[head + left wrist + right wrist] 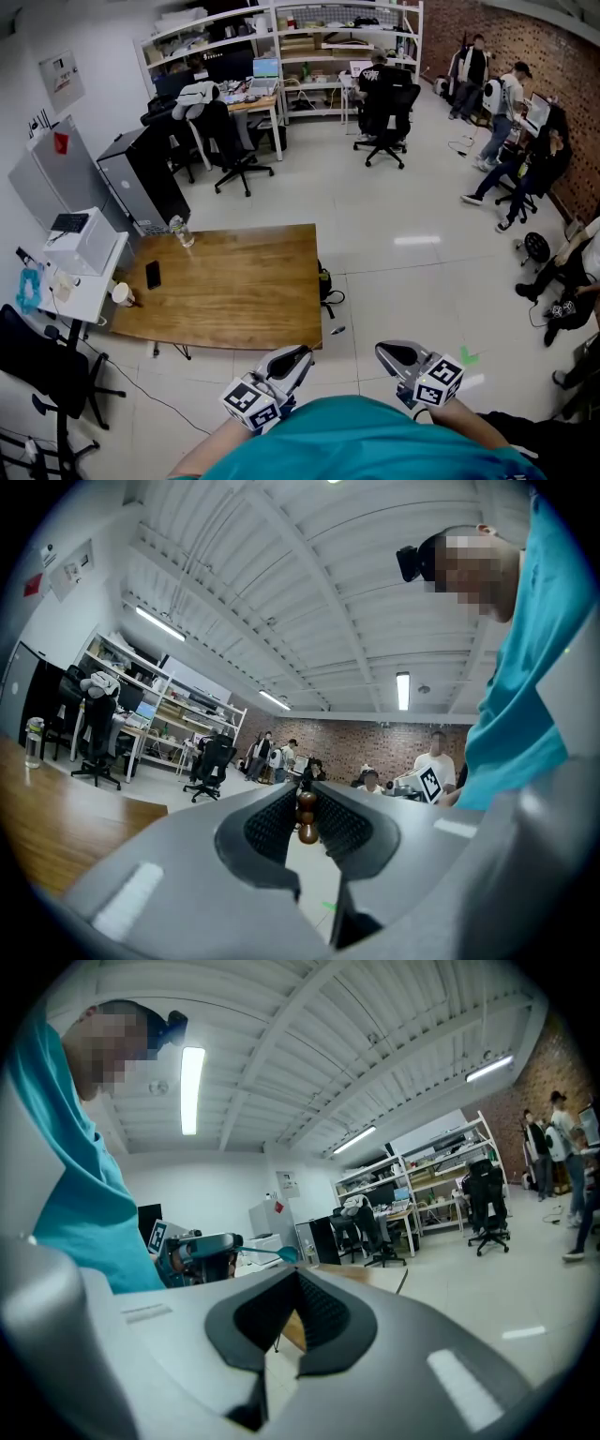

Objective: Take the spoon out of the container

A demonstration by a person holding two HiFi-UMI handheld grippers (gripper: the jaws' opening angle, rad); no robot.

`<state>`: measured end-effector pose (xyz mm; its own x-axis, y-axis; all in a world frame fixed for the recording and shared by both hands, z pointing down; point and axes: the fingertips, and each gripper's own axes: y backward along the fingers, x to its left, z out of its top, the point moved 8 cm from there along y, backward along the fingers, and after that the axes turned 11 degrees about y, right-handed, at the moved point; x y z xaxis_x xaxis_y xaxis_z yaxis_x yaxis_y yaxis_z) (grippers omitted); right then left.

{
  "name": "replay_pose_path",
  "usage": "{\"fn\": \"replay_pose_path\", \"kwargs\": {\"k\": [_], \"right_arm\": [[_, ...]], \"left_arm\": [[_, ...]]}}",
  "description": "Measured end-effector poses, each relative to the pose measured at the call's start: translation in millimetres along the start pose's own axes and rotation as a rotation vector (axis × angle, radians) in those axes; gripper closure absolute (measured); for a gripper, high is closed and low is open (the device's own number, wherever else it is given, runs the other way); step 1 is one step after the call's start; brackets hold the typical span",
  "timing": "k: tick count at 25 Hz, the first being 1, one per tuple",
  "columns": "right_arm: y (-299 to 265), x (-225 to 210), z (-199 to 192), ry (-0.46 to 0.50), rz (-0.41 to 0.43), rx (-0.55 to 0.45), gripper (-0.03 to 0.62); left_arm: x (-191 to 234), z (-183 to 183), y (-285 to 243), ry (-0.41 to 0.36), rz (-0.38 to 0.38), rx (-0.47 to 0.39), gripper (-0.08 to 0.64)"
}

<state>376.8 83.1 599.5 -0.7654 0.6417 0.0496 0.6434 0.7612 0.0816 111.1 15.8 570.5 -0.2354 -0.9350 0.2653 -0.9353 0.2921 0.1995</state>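
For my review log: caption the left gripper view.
Left gripper jaws shut on a small brown beaded piece, wooden table at left, office beyond.

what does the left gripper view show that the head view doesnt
Only the left gripper view: a brown beaded piece clamped between the jaws of the left gripper, and a ceiling light overhead.
Only the head view: the phone lying on the wooden table, the cup at its edge, and the right gripper from above.
Both: that table, the bottle standing on it, and the shelves at the far wall.
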Motion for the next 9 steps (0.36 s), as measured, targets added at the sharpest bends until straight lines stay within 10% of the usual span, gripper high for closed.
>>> {"fn": "replay_pose_path", "kwargs": {"k": [9], "right_arm": [[-0.6,1.4,2.7,0.023,0.010,0.012,0.592]], "left_arm": [[-2.0,-0.4,1.5,0.000,-0.001,-0.001,0.509]]}}
